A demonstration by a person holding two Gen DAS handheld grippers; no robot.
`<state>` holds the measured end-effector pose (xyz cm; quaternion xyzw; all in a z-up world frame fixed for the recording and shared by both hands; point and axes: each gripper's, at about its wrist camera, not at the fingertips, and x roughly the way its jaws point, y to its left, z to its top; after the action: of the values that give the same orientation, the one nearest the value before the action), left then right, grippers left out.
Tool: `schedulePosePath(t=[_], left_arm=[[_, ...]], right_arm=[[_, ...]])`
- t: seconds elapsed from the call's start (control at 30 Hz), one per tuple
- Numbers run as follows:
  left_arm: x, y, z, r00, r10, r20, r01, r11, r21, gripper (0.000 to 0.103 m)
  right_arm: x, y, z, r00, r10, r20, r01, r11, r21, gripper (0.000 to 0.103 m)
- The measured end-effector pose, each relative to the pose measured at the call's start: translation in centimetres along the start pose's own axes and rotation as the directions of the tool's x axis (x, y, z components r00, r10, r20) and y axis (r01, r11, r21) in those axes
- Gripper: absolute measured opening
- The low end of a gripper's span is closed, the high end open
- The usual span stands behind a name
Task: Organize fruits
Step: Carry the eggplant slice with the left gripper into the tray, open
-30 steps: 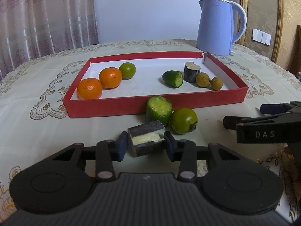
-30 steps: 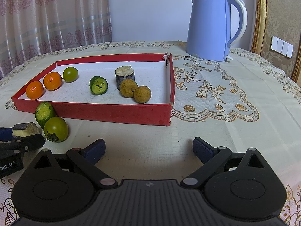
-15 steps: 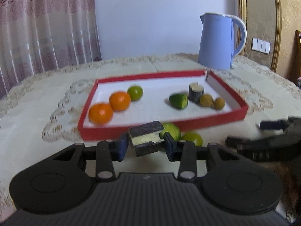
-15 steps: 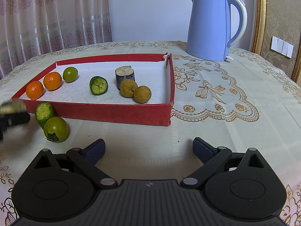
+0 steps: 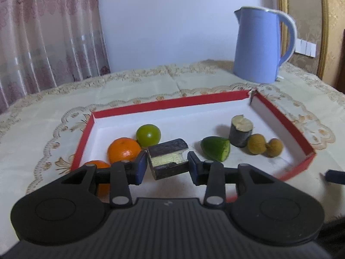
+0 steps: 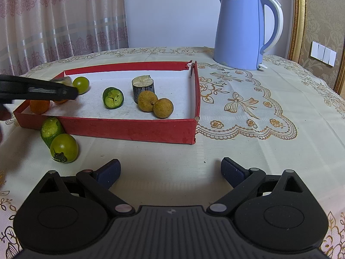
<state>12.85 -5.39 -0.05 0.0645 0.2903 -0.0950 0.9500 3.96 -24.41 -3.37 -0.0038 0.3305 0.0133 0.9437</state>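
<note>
Left tongs (image 5: 167, 165), clamped on dark-skinned pale-fleshed cane chunk (image 5: 167, 158), lifted off desk (image 6: 215, 151), now above shallow red cardboard tray (image 5: 299, 138) near oranges: placement imminent. Right tongs (image 6: 170, 171) wide open, empty, low over desk. Green fruits (image 6: 64, 147) remain outside tray.

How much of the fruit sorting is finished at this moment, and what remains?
Seven pieces already lie in the red cardboard tray. The left hand-held gripper holds a dark-skinned sugarcane chunk above the tray. Left outside: a cut green fruit half and a round green fruit. The right hand-held gripper is open, empty.
</note>
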Motion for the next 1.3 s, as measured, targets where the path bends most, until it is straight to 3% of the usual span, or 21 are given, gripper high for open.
schedulePosePath(t=[0.3, 0.47, 0.5, 0.57, 0.73, 0.87, 1.07, 1.3], left_arm=[[3.7, 0.3, 0.1, 0.999, 0.005, -0.048, -0.005, 1.000, -0.016, 0.037], [4.1, 0.5, 0.0, 0.999, 0.004, -0.032, -0.005, 1.000, -0.025, 0.039], [4.0, 0.3, -0.1, 1.000, 0.011, -0.023, -0.012, 1.000, -0.015, 0.041], [3.9, 0.1, -0.1, 1.000, 0.003, -0.014, -0.003, 1.000, -0.001, 0.058], [2.7, -0.3, -0.4, 1.000, 0.019, 0.025, -0.019, 1.000, 0.024, 0.071], [1.2, -0.5, -0.8, 0.995, 0.068, 0.073, -0.070, 0.997, 0.034, 0.088], [0.0, 0.3, -0.7, 0.986, 0.125, 0.110, -0.128, 0.991, 0.026, 0.089], [-1.3, 2.5, -0.3, 0.973, 0.192, 0.130, -0.188, 0.981, -0.046, 0.091]], right_arm=[[0.0, 0.0, 0.0, 1.000, 0.000, 0.000, 0.000, 1.000, 0.000, 0.100], [0.0, 0.0, 0.0, 1.000, 0.000, 0.000, 0.000, 1.000, 0.000, 0.100], [0.0, 0.0, 0.0, 1.000, 0.000, 0.000, 0.000, 1.000, 0.000, 0.100], [0.0, 0.0, 0.0, 1.000, 0.000, 0.000, 0.000, 1.000, 0.000, 0.100], [0.0, 0.0, 0.0, 1.000, 0.001, -0.001, -0.001, 1.000, 0.000, 0.101], [0.0, 0.0, 0.0, 1.000, 0.000, 0.000, 0.000, 1.000, 0.000, 0.101], [0.0, 0.0, 0.0, 1.000, 0.000, -0.001, 0.000, 1.000, 0.000, 0.101], [0.0, 0.0, 0.0, 1.000, 0.000, -0.001, 0.000, 1.000, 0.000, 0.101]])
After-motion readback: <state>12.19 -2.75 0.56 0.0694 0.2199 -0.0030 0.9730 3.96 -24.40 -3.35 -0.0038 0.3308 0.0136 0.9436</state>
